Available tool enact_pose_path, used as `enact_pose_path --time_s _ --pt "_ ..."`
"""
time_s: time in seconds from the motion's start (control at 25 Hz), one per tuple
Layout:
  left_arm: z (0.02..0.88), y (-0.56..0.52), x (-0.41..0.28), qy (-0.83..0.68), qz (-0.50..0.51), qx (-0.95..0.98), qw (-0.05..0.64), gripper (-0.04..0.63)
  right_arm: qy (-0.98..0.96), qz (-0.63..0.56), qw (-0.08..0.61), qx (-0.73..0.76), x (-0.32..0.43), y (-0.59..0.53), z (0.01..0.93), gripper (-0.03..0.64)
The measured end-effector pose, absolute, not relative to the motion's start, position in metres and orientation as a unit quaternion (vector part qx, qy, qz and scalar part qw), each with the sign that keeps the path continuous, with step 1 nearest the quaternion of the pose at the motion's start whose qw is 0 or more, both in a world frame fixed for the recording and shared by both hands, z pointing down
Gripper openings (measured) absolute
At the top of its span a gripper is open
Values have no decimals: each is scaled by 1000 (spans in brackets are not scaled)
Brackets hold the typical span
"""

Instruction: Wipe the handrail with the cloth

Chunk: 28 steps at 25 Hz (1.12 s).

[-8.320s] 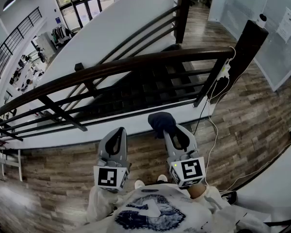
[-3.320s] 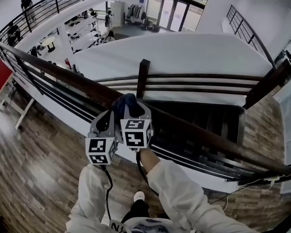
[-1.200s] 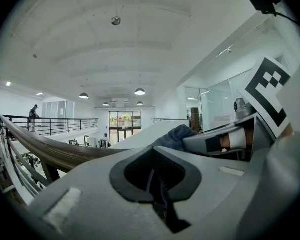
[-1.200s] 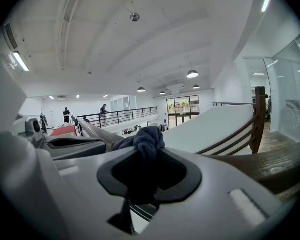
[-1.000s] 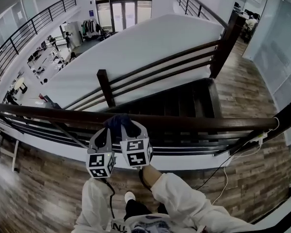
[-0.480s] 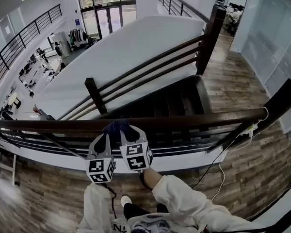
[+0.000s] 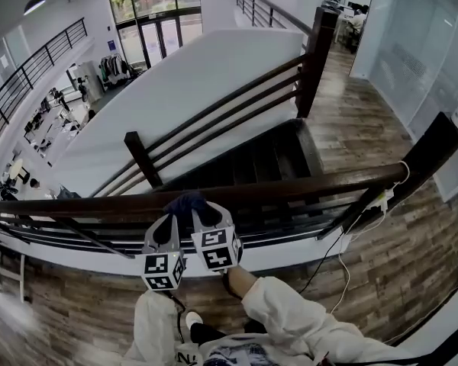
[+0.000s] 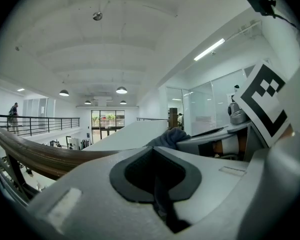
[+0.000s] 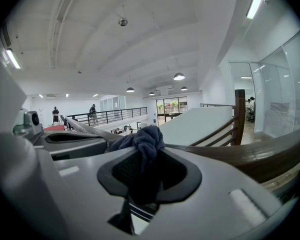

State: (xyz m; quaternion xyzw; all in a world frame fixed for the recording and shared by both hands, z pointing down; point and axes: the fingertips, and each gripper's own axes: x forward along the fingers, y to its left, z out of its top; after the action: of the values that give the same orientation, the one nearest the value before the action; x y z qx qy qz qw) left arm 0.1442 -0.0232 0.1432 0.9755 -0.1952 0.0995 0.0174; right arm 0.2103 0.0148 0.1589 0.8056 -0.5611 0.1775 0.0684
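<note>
A wood-plank floor runs along an upper landing, edged by a dark wooden handrail that crosses the head view from left to right above a dark staircase and a white sloped wall. A pale cable trails across the floor from near the dark end post. Both grippers are held side by side against the near side of the handrail. The right gripper has its jaws pinched on a dark blue cloth, which bunches out past the jaw tips and lies on top of the rail. In the right gripper view the cloth rises in a crumpled knot from between the jaws of the right gripper, with the handrail stretching away to the right behind it. The left gripper sits just beside the right one, its jaws pressed together with nothing between them. In the left gripper view, the cloth shows just beyond and to the right of that gripper's tips, and the handrail curves off to the left.
</note>
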Motion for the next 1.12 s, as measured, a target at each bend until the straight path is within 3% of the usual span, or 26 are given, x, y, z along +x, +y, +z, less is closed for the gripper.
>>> enact_pose_path --time_s 1.12 --pt "134 149 294 -71 114 991 -14 2 -464 159 47 870 372 196 157 95"
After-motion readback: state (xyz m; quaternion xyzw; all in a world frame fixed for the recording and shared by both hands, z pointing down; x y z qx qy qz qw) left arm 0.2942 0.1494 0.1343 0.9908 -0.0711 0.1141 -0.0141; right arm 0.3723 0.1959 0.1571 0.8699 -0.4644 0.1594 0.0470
